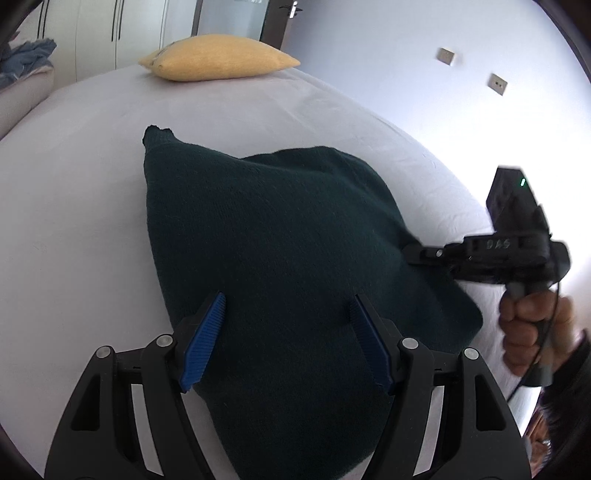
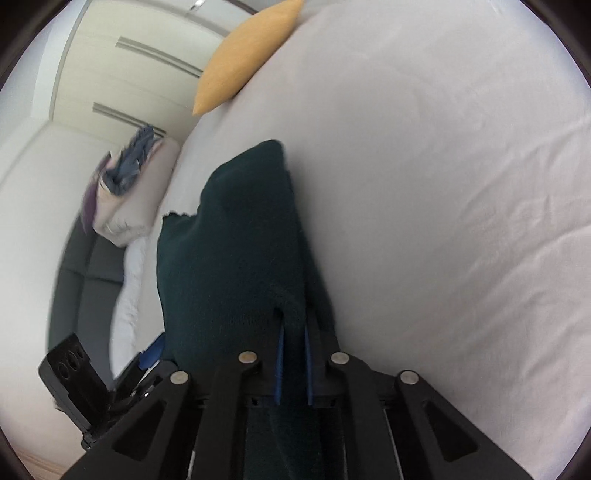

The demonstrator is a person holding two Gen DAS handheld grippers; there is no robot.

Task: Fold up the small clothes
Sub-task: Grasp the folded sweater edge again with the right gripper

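Lying on a bed [image 1: 74, 206] covered with a pale sheet, a dark green knitted garment [image 1: 266, 236] takes up the middle of the left wrist view, spread broadly with one narrow corner reaching toward the far left. Far beyond it, a yellow pillow [image 1: 218, 57] rests on the sheet, and a heap of blue clothes [image 1: 26, 59] sits on a pale cushion at the far left edge, in front of white wardrobe doors [image 1: 96, 29].

Near the camera, the left tongs [image 1: 288, 328] stand wide above the near part of the garment, their blue pads [image 1: 205, 339] well apart, with knit showing between them and nothing gripped.

On the right, the right tongs [image 1: 410, 253] meet the garment's right edge, and a hand [image 1: 532, 325] grips their handle near the right edge of the view.

From the right wrist view, the right tongs [image 2: 293, 325] are narrow, nipped onto a fold of the green garment [image 2: 229, 258], the knit caught between the two blue pads [image 2: 279, 365]. From that grip the cloth rises in a raised ridge running toward the far side, with the bare sheet [image 2: 443, 184] stretching off to the right. The yellow pillow [image 2: 240, 59] shows at the far edge, and the left tongs' black body shows in the near left corner.
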